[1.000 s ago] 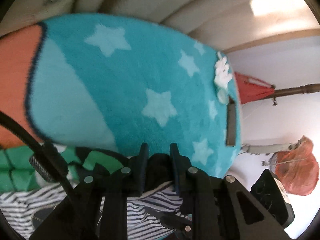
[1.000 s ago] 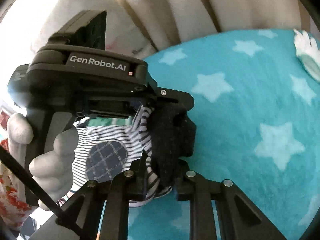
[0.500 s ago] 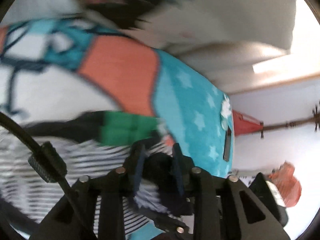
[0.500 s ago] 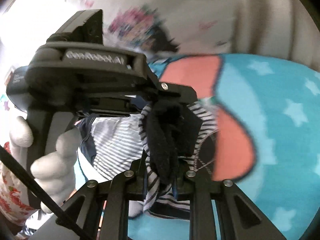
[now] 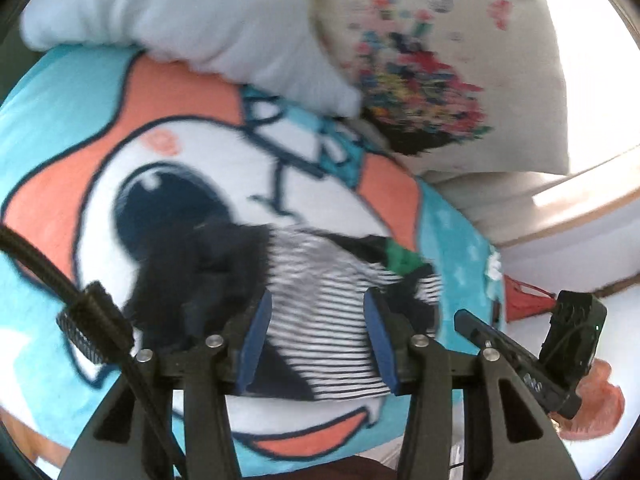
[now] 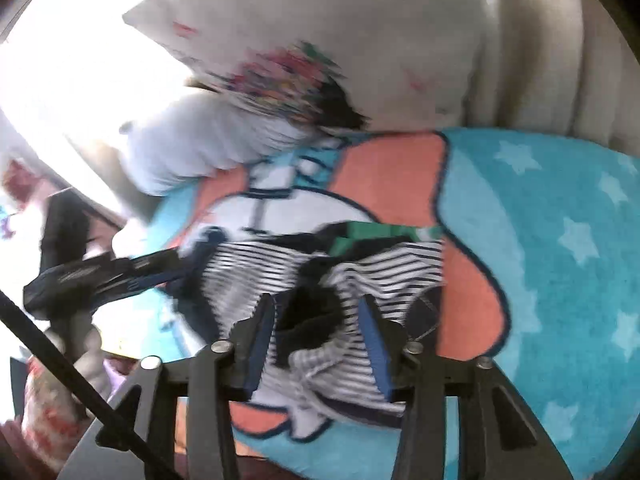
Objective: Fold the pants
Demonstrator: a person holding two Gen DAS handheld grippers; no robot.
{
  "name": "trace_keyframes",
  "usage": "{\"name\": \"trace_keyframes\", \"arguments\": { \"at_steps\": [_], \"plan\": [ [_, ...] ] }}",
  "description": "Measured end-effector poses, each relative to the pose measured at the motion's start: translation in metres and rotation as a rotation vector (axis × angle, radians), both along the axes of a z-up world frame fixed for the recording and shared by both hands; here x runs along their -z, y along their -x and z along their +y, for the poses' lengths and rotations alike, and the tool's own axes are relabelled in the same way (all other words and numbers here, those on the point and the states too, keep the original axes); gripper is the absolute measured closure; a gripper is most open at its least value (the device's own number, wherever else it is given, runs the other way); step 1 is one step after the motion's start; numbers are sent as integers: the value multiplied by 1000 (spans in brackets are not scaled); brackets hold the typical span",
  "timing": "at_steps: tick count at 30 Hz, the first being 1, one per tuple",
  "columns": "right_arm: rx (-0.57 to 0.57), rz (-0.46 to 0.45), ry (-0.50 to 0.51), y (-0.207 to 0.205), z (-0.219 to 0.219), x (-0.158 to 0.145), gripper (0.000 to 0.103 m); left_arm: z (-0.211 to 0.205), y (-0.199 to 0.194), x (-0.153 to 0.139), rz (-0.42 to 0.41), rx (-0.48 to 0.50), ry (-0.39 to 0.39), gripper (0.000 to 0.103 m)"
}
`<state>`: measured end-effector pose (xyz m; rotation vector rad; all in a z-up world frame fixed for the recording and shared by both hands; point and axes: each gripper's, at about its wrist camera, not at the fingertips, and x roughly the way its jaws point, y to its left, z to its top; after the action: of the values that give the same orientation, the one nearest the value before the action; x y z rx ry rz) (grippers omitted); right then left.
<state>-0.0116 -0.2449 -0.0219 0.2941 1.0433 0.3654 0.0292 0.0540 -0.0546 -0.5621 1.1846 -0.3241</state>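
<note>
While both tools [image 5: 316,336] [image 6: 318,336] gape wide, pants [image 5: 320,320] lie loose between.

both views motion-blurred. floral print on the cushion [image 5: 432,76] smeared, pattern unreadable. striped pants [image 5: 324,320] blurred; near edge hidden behind left tool [image 5: 316,344] frame, so contact with its fingers cannot be told. pants folds and layers indistinct. right tool [image 5: 532,364] cut by lens edge. blanket [image 6: 560,248] runs out of frame.
</note>
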Motion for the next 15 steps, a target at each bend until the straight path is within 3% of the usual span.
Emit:
{"name": "trace_keyframes", "arguments": {
  "at_steps": [4, 9, 14, 15],
  "plan": [
    [-36, 83, -7, -22, 31, 32, 82, 19, 14, 6, 18, -63, -8, 57],
    [-105, 132, 128, -35, 65, 64, 82, 50, 33, 0, 21, -144, 3, 57],
    [-95, 45, 154, -21, 65, 13, 81, 90, 56, 6, 37, -241, 8, 57],
    [-103, 29, 143, -20, 68, 3, 74, 95, 60, 9, 41, -255, 11, 57]
  ]
}}
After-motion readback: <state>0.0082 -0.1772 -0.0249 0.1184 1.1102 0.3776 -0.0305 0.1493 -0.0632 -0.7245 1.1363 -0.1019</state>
